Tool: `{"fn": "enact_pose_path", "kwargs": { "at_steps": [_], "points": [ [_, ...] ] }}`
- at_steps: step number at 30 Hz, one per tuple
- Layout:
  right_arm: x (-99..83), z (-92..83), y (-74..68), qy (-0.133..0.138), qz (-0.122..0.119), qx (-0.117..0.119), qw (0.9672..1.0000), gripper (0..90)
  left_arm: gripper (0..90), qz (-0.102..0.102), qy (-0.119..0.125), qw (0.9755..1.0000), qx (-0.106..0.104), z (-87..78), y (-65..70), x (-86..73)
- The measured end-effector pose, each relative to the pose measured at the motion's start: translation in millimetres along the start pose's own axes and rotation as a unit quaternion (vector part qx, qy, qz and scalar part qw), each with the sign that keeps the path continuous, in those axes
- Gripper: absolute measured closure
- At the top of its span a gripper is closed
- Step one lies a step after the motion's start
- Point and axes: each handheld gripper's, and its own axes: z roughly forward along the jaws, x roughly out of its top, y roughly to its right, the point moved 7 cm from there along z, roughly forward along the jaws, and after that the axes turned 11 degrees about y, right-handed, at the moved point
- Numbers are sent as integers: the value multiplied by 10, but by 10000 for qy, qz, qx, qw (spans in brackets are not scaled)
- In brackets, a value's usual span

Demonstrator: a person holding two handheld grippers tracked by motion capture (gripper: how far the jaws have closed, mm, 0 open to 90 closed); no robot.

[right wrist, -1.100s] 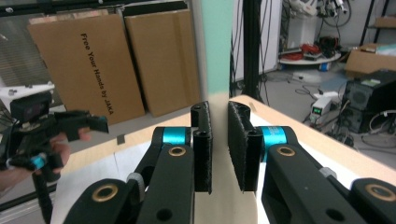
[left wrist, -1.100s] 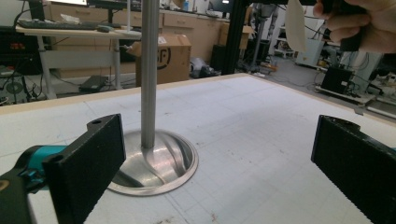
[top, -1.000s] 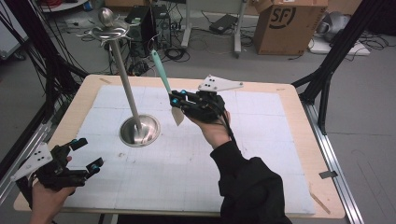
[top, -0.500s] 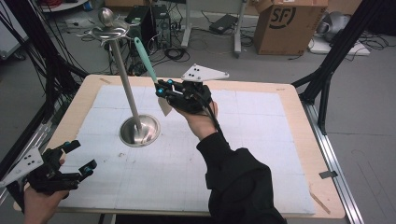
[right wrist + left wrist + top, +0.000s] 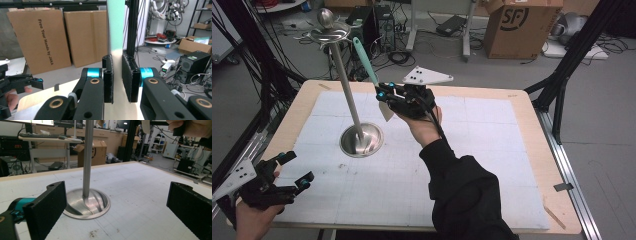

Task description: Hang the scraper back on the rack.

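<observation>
A steel stand has a round base on the white mat, a thin pole and a hooked top. My right gripper is raised to the pole's right, shut on a spatula. Its teal handle points up toward the stand's top, and its cream blade hangs below the jaws. In the right gripper view the pads clamp the spatula. My left gripper is open and empty at the table's near left corner. Its view faces the base and the pole.
A cardboard box and cables lie on the floor behind the table. Black frame posts stand off the right edge. The wooden table rim frames the mat. More cardboard boxes show in the right gripper view.
My right gripper has carried the spatula left and slightly farther back, closer to the stand's pole. The left gripper has shifted only slightly at the near left corner.
</observation>
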Motion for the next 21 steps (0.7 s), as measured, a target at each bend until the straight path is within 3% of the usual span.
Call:
{"fn": "enact_pose_path", "kwargs": {
  "at_steps": [21],
  "points": [
    [-33,101,-1,30,-47,-95,9999,804,35,-3,-7,10000,34,-51,-13,8]
  ]
}}
